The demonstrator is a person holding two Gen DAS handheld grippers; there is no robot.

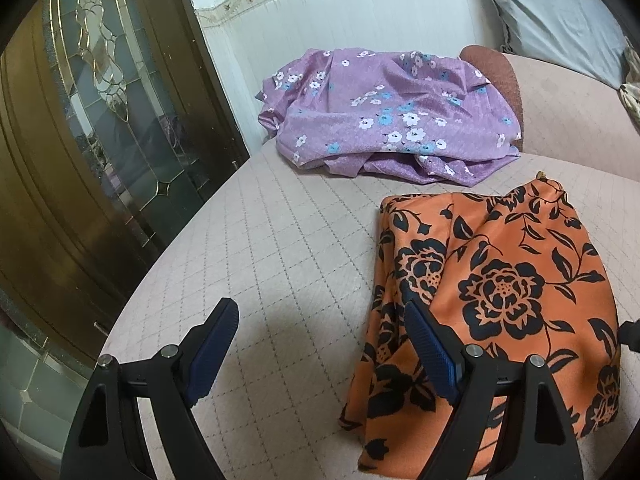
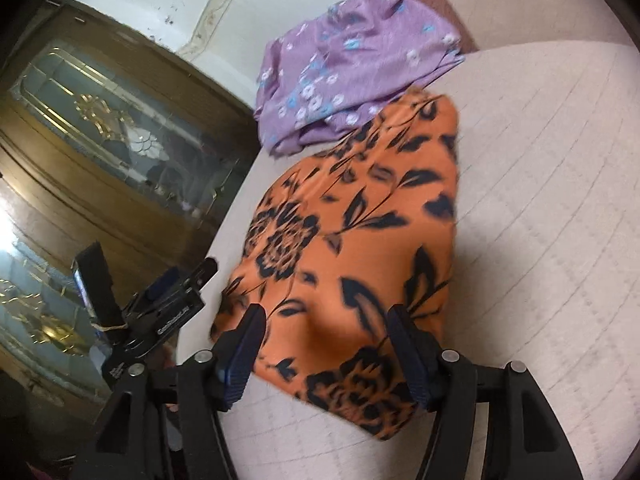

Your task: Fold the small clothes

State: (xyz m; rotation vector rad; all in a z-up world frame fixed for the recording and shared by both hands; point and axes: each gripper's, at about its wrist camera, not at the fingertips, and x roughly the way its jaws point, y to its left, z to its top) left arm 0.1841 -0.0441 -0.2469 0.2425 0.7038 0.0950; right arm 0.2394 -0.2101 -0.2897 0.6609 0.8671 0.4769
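Observation:
An orange cloth with black flowers point(image 1: 500, 280) lies folded on the pale quilted bed point(image 1: 280, 240). My left gripper point(image 1: 320, 312) stands open just left of the cloth. Its right finger overlaps the cloth's left edge in the view, and only bare bed shows between its fingers. In the right wrist view the same orange cloth point(image 2: 352, 240) is blurred. My right gripper point(image 2: 326, 320) is open over its near end, a raised fold of fabric between the fingers, and the pads do not press on it. A purple flowered cloth point(image 1: 380, 116) point(image 2: 340, 68) lies crumpled behind.
A dark wooden door with patterned glass point(image 1: 100, 120) point(image 2: 100, 120) stands close along the bed's left edge. A grey pillow point(image 1: 560, 20) and a brown cushion point(image 1: 496, 72) sit at the back. The left gripper point(image 2: 188, 276) shows at the bed's left edge.

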